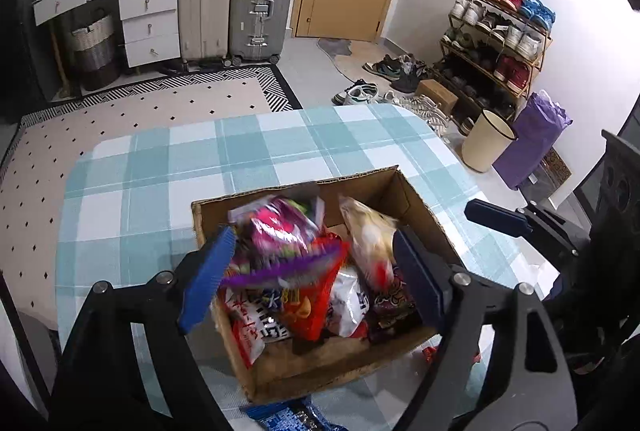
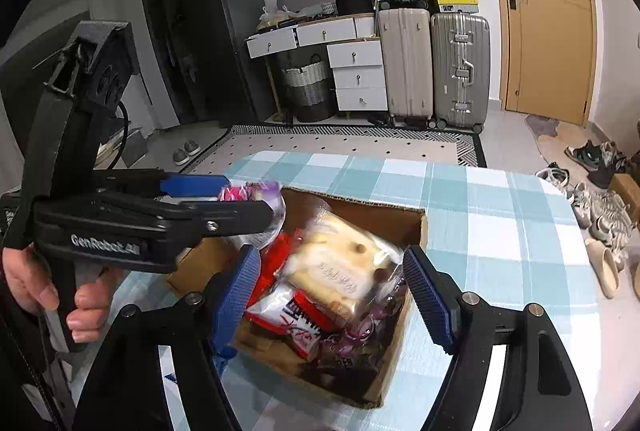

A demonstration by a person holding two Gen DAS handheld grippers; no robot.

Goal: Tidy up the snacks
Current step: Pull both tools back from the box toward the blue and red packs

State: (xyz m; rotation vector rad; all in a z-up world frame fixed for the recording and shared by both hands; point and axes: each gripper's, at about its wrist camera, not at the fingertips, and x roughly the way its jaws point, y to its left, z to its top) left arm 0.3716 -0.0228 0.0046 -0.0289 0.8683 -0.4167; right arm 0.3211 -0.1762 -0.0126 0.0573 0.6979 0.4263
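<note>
A cardboard box (image 1: 416, 199) full of snack packs stands on the checked table; it also shows in the right wrist view (image 2: 416, 227). My left gripper (image 1: 310, 277) is open above the box. A blurred pink and purple pack (image 1: 280, 231) is between its fingers, apparently dropping free. In the right wrist view the left gripper (image 2: 224, 197) hangs over the box's left side with the pink pack (image 2: 248, 191) at its tips. My right gripper (image 2: 332, 297) is open over the box, above a clear pack of pale biscuits (image 2: 336, 263), not touching it.
A blue snack pack (image 1: 288, 417) lies on the table in front of the box. Red packs (image 1: 304, 311) fill the box. The tablecloth (image 1: 240, 151) stretches behind the box. Suitcases, drawers, a shoe rack and a bin (image 1: 486, 139) stand on the floor beyond.
</note>
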